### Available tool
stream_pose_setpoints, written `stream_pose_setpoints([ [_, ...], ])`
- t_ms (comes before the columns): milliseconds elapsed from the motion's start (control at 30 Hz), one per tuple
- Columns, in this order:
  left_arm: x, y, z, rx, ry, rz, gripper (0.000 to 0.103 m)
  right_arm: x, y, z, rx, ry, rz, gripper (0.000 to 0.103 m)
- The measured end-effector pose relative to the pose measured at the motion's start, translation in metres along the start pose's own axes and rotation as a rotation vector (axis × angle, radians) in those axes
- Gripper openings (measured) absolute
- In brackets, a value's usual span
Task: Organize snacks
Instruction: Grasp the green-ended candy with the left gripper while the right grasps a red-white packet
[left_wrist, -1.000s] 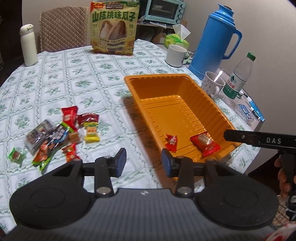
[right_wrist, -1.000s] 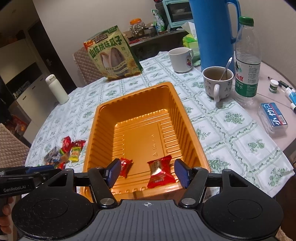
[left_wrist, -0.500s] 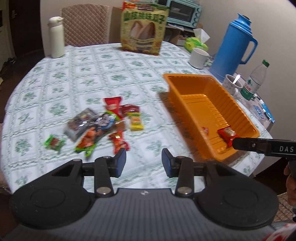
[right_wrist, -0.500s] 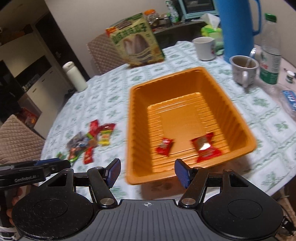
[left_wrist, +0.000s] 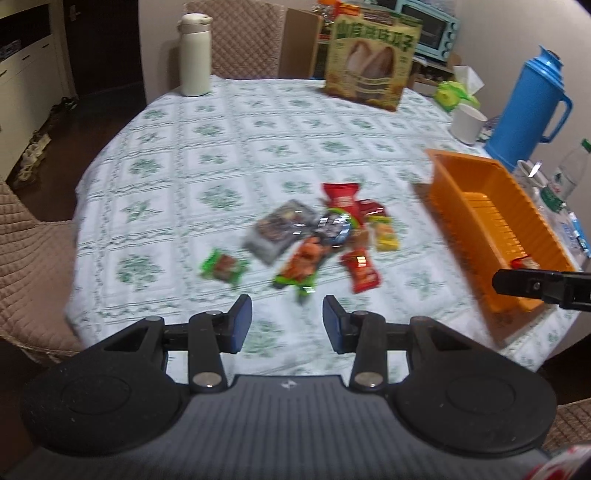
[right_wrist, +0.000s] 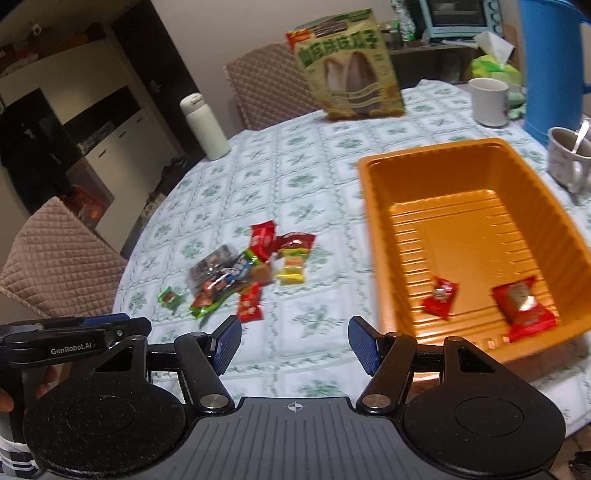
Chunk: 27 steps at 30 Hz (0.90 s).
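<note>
A heap of small wrapped snacks (left_wrist: 317, 240) lies on the patterned tablecloth, seen also as the snack heap (right_wrist: 243, 269) in the right wrist view. An orange tray (right_wrist: 373, 206) stands to the right of it and holds two red packets (right_wrist: 441, 302). The same orange tray (left_wrist: 454, 206) shows at the right of the left wrist view. My left gripper (left_wrist: 287, 321) hovers open just short of the heap, with nothing between its fingers. My right gripper (right_wrist: 294, 345) is open and empty too, above the cloth between heap and tray.
A big sunflower-seed bag (left_wrist: 371, 61) stands at the back, with a white flask (left_wrist: 194, 55) to its left. A blue thermos (left_wrist: 530, 107), white cups (right_wrist: 489, 99), a mug with a spoon (right_wrist: 569, 158) and a water bottle (left_wrist: 565, 177) crowd the right side. Quilted chairs surround the table.
Both grippers have swung left, away from the tray toward the snack heap. The heap now sits ahead of the left gripper. Neither gripper's opening has changed.
</note>
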<state>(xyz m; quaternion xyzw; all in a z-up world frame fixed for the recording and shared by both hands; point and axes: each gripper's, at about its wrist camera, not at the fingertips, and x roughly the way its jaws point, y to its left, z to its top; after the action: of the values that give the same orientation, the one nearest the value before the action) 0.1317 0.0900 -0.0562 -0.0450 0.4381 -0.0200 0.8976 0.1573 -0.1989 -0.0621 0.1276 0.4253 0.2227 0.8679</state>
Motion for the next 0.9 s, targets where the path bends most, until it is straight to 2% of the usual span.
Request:
stream_pose_setpoints([
  [367, 0.035, 0.042, 0.004, 0.036, 0.031, 0.027, 0.038, 0.045, 0.024, 0.002, 0.002, 0.032, -0.049, 0.064],
  [900, 0.089, 0.053, 0.023, 0.178, 0.045, -0.013, 0.042, 0.078, 0.031, 0.0, 0.048, 0.061, -0.136, 0.064],
])
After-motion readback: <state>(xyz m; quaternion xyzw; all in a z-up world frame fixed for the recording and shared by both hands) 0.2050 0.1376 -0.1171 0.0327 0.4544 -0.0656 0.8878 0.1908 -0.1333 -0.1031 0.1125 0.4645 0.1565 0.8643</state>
